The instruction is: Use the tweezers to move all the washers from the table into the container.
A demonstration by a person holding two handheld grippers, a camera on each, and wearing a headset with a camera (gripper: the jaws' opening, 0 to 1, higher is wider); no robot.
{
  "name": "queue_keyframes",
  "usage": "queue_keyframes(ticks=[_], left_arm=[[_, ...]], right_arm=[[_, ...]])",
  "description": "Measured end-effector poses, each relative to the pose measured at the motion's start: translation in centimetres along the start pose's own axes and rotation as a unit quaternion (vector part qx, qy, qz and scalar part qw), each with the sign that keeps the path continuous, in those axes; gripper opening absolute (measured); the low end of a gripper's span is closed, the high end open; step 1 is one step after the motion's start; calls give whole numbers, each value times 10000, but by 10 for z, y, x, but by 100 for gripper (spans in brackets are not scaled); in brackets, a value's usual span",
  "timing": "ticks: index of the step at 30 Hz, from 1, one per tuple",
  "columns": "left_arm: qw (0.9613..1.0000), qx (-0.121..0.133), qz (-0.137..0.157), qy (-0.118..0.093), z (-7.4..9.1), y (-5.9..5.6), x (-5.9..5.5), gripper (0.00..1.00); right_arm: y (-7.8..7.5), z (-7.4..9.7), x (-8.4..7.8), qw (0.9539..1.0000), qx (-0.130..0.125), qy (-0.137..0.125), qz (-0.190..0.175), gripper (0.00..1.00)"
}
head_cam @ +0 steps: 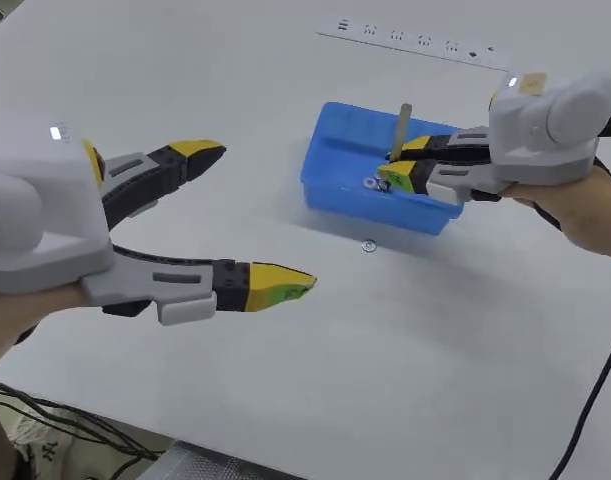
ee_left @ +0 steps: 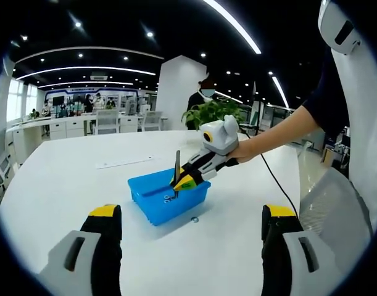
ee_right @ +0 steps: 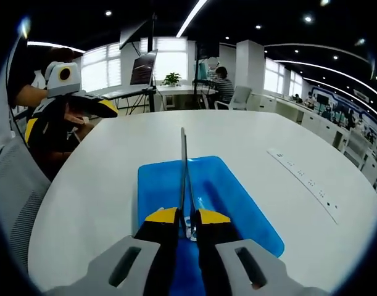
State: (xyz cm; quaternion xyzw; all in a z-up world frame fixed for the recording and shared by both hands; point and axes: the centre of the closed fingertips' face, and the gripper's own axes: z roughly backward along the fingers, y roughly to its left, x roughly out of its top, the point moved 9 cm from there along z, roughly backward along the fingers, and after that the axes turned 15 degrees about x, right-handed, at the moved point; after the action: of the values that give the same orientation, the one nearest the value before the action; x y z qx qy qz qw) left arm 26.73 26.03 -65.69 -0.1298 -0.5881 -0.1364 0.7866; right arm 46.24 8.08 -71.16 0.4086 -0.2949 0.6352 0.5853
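Tweezers (head_cam: 404, 120) stand nearly upright, pinched between the narrow jaws of the right gripper (head_cam: 400, 163) over the blue container (head_cam: 340, 135), tips down inside it beside a loose washer (head_cam: 373, 183). Another washer, the table washer (head_cam: 369, 246), lies on the table (head_cam: 435, 350) just beside the container, at its 6 o'clock. At 9 o'clock the left gripper (head_cam: 243, 218) gapes wide, holding nothing. A power strip (head_cam: 415, 40) lies at 12 o'clock.

A blue rectangular container (head_cam: 345, 150) sits on the white desk (head_cam: 385, 380). Slim metal tweezers (head_cam: 401, 128) stand in it (tips down), clamped in the right gripper (head_cam: 397, 168). One small silver washer (head_cam: 369, 246) lies on the desk just beside the container.
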Motion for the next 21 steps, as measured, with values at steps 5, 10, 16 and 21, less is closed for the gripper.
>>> queue_keyframes(ticks=[5,10,16,21], left_arm=[[10000,-9,0,-22,-1,-1,2,100],[9998,-34,172,-115,-5,3,7,99],[9993,-143,218,-267,-23,8,20,99],[9988,-238,132,-412,-48,10,36,94]], right_arm=[[2,5,4,10000,-46,-48,-20,10],[9,9,13,9999,5,-48,95,9],[18,11,20,9995,51,0,326,8],[21,12,25,9991,43,-31,418,8]])
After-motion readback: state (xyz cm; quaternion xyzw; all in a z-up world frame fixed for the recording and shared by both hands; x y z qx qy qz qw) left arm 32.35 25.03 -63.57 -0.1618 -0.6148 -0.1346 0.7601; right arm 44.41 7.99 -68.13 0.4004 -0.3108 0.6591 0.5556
